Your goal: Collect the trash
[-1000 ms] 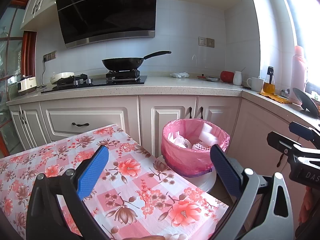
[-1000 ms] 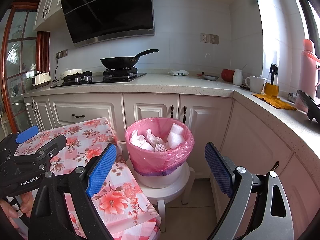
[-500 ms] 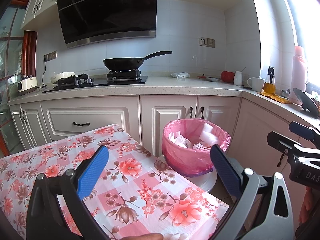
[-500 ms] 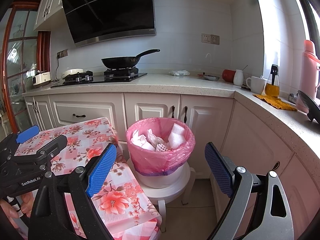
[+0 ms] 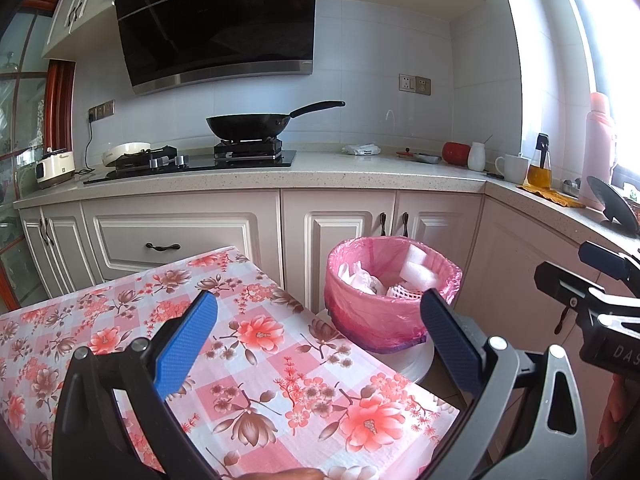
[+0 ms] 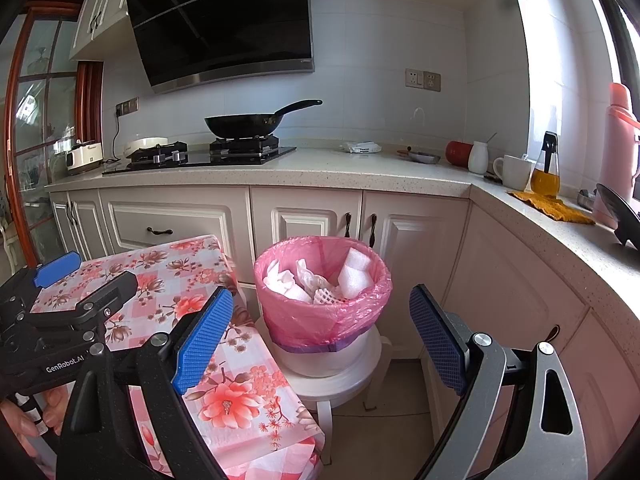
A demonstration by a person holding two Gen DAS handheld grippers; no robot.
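Left gripper first: we hold it with jaws spread wide and nothing between them, over the flowered tablecloth, left of the bin; the bin, lined in pink and holding white foam scraps, stands on a white stool; our right gripper is likewise agape and bare, squarely facing the bin, so we judge it nearer; no loose trash shows outside the bin.
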